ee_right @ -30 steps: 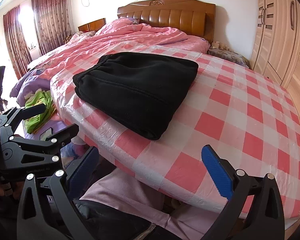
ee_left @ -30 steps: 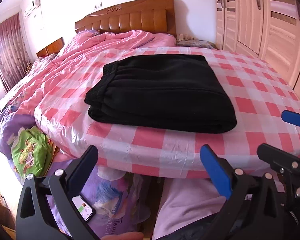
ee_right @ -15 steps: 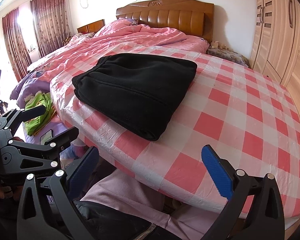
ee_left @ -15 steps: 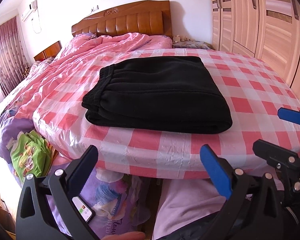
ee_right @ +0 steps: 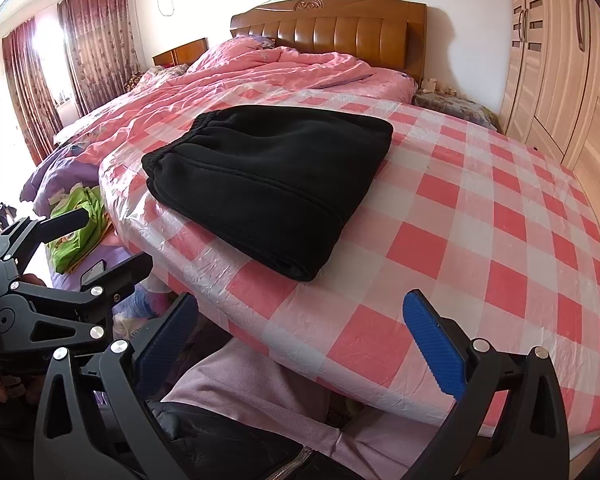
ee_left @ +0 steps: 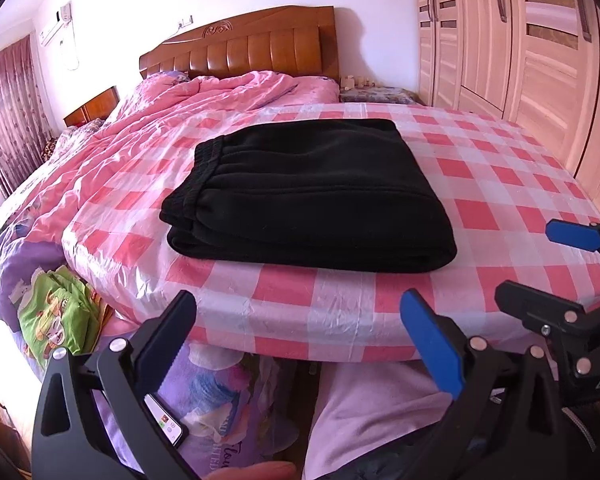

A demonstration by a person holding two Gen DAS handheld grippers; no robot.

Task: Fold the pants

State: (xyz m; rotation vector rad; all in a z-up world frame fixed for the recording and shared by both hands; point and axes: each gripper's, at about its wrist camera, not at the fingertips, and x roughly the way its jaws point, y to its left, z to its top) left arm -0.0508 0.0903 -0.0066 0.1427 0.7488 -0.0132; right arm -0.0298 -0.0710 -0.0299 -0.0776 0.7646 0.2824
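Black pants lie folded in a thick flat rectangle on the pink checked bed cover, waistband at the left. My left gripper hangs open off the bed's near edge, below and short of the pants, holding nothing. My right gripper is open too, back from the near edge and to the right of the pants, empty. Each gripper shows in the other's view: the right gripper at the right edge, the left gripper at the left edge.
A crumpled pink duvet covers the far left of the bed under a wooden headboard. A wardrobe lines the right wall. Green and purple bedding and a phone lie below at the left. The person's pink-clad legs are beneath the grippers.
Both grippers have stayed open and back from the bed edge. The left wrist view has shifted slightly, so the pants sit a little higher and farther; the pants themselves have not moved.
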